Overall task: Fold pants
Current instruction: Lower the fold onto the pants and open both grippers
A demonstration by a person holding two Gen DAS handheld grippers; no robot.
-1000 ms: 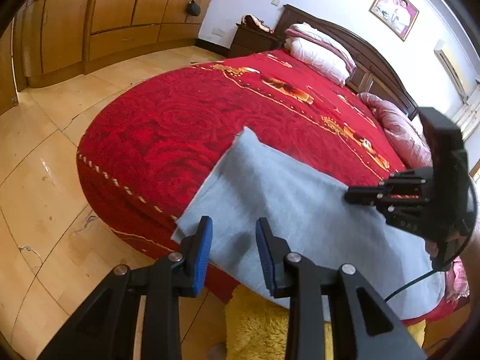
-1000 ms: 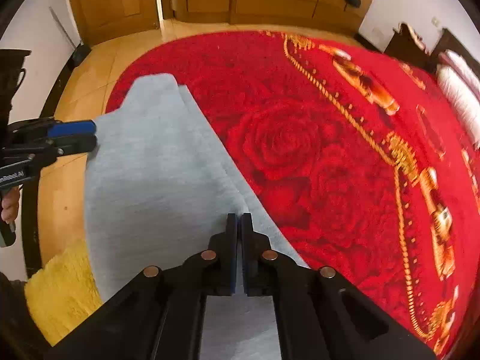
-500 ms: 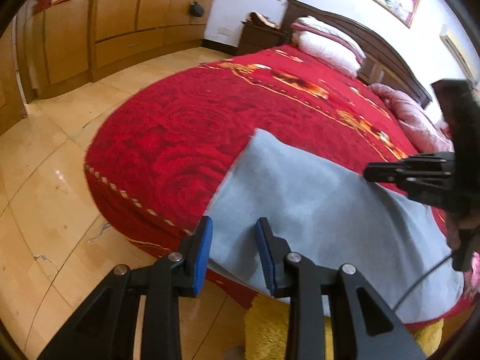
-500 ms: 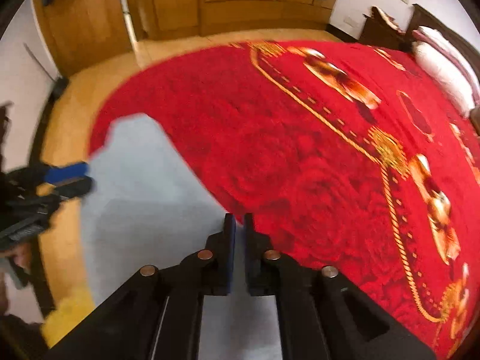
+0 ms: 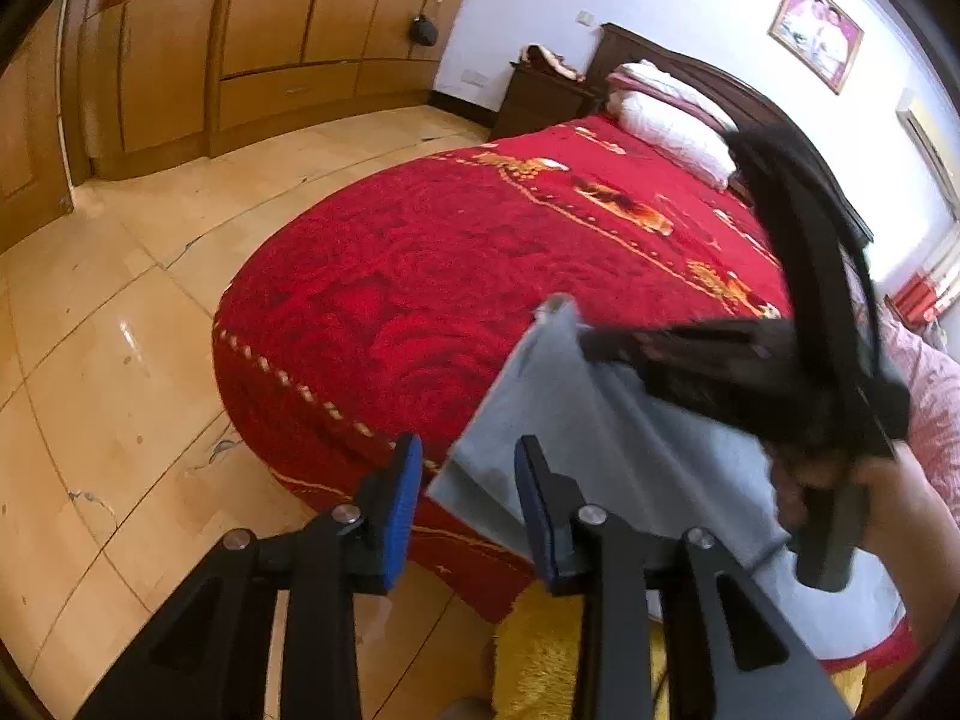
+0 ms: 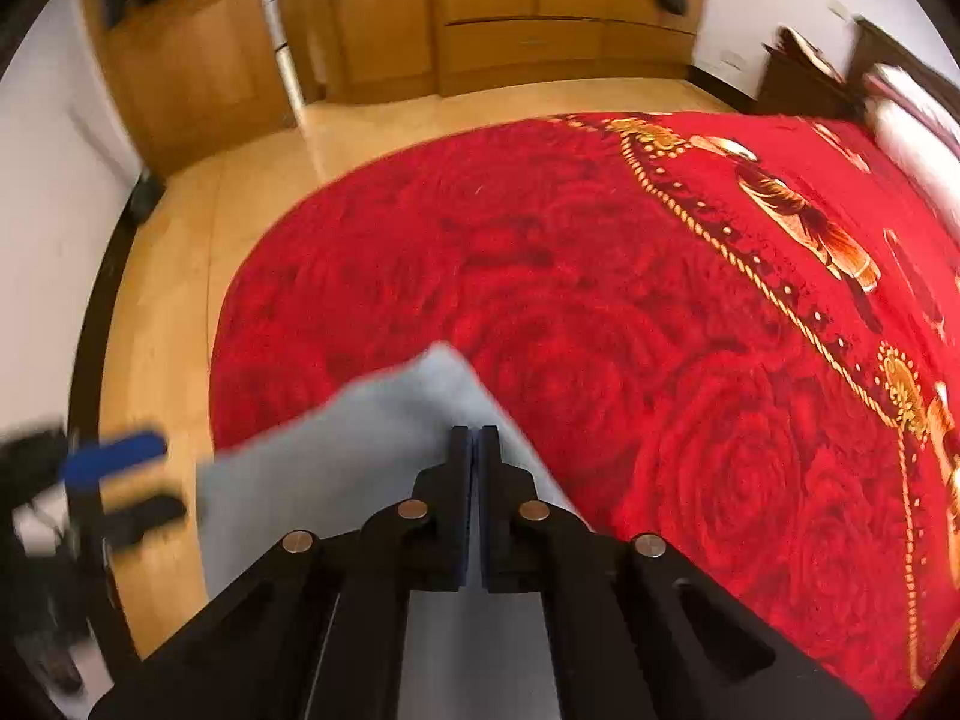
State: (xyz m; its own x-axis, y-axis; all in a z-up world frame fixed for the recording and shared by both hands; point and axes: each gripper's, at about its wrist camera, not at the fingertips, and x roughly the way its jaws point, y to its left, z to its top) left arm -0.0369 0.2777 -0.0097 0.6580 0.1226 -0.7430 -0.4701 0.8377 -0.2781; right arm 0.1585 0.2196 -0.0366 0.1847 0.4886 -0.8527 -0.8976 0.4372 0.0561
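The grey pants [image 5: 606, 450] lie on the near edge of the red bed [image 5: 456, 276], hanging partly over it. My left gripper [image 5: 465, 495] is open, with its blue pads on either side of the pants' lower left corner, not closed on it. My right gripper [image 6: 474, 450] is shut on the grey pants [image 6: 360, 450] near their far edge and lifts the cloth. It shows blurred in the left wrist view [image 5: 600, 345], pinching the cloth near the raised corner. The left gripper shows blurred in the right wrist view [image 6: 126, 480].
A yellow fluffy rug [image 5: 540, 660] lies on the wooden floor [image 5: 120, 360] below the bed edge. Wooden wardrobes [image 5: 270, 30] line the far wall. White pillows [image 5: 672, 120] and a dark headboard are at the bed's far end. A pink quilt [image 5: 936, 396] lies at right.
My right gripper has carried the pants' edge forward and leftward over the rest of the cloth, raising a fold. My left gripper has moved in around the lower corner, still open.
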